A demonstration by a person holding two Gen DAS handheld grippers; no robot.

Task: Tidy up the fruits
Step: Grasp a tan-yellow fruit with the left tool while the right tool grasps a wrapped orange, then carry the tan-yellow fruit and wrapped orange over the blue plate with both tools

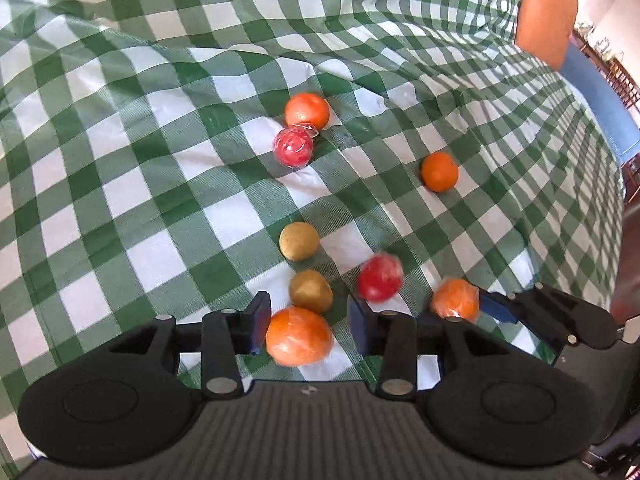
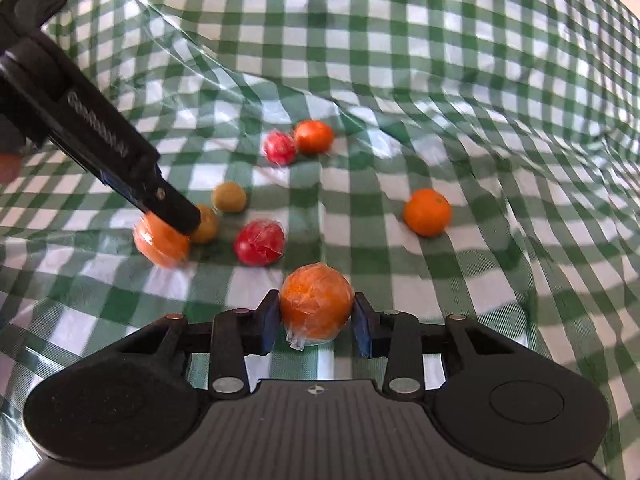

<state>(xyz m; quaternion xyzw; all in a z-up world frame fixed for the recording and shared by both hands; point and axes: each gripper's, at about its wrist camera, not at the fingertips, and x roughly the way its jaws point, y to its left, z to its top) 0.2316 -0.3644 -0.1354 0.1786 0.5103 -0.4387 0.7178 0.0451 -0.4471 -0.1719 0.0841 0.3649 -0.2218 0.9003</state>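
Several fruits lie on a green-and-white checked cloth [image 1: 160, 160]. My left gripper [image 1: 308, 322] is open around a wrapped orange [image 1: 299, 336], which touches only its left pad; the same orange shows in the right wrist view [image 2: 160, 242] under the left gripper's finger [image 2: 176, 210]. My right gripper [image 2: 316, 318] is shut on another wrapped orange [image 2: 316, 306], also seen in the left wrist view [image 1: 456, 298]. Two brown-yellow fruits [image 1: 310, 290] [image 1: 299, 241], a wrapped red fruit [image 1: 379, 278], a bare orange [image 1: 439, 172], and a far pair, red [image 1: 293, 147] and orange [image 1: 307, 111], lie around.
The cloth is rumpled, with clear plastic over it [image 2: 192, 56]. An orange cushion or board [image 1: 546, 12] stands at the far right edge, with a blue surface [image 1: 600, 100] and wooden furniture beyond.
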